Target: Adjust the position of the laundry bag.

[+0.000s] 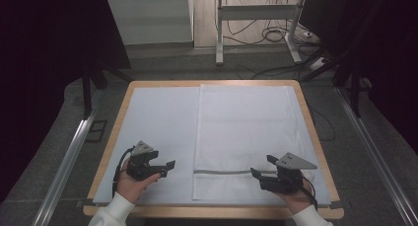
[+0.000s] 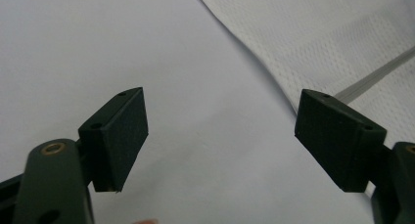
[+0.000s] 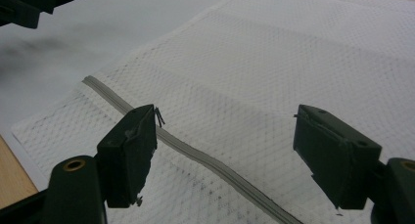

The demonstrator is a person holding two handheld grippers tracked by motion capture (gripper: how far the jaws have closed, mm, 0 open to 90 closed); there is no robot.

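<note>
Mesh laundry bag (image 1: pixel 245 139) lay flat across the right half of the bench (image 1: pixel 113 132); its grey zipper (image 1: pixel 223 171) ran between the left gripper (image 1: pixel 169 169) and right gripper (image 1: pixel 256 171), both jaws released, empty.

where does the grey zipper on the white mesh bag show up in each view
High view: the grey zipper runs level across the near end of the white mesh laundry bag, between the two grippers.
Left gripper view: a short grey stretch at the right edge, above the right-hand jaw.
Right gripper view: a diagonal line from upper left to lower right, passing between the jaws.
Shared landmark: the bag's long edge against the pale blue table cover.
</note>
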